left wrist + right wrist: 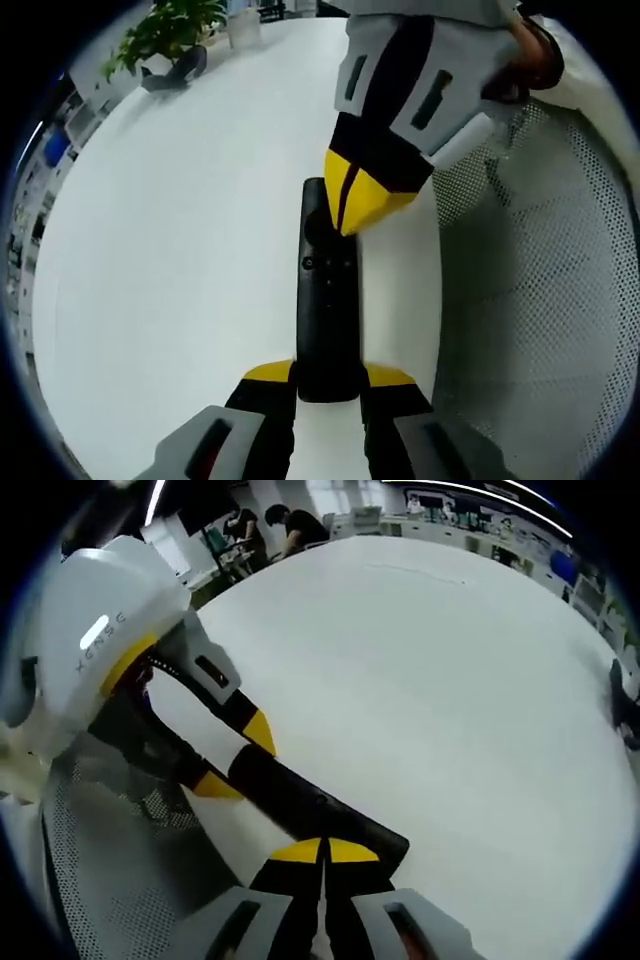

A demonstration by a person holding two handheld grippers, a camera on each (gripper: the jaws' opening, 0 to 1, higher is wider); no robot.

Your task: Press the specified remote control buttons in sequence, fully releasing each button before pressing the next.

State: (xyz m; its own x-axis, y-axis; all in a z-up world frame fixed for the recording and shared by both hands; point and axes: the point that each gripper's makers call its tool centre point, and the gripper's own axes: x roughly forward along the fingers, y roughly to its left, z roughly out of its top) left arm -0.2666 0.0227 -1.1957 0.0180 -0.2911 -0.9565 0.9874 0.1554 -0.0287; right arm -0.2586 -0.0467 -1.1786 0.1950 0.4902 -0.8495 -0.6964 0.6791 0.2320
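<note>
On the white bench point(180, 250), the left gripper point(328, 376) pinches the black remote point(326, 300). The right gripper point(324, 850), fingers pressed together, touches its top.

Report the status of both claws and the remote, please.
Left claw shut on remote, holding its near end. Right claw shut, tips down on remote's button face. Remote lies on white table. Nothing in the way.

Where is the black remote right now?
In the left gripper view the remote lies on the white table, its near end between the left gripper's jaws, the right gripper pressing its top.
</note>
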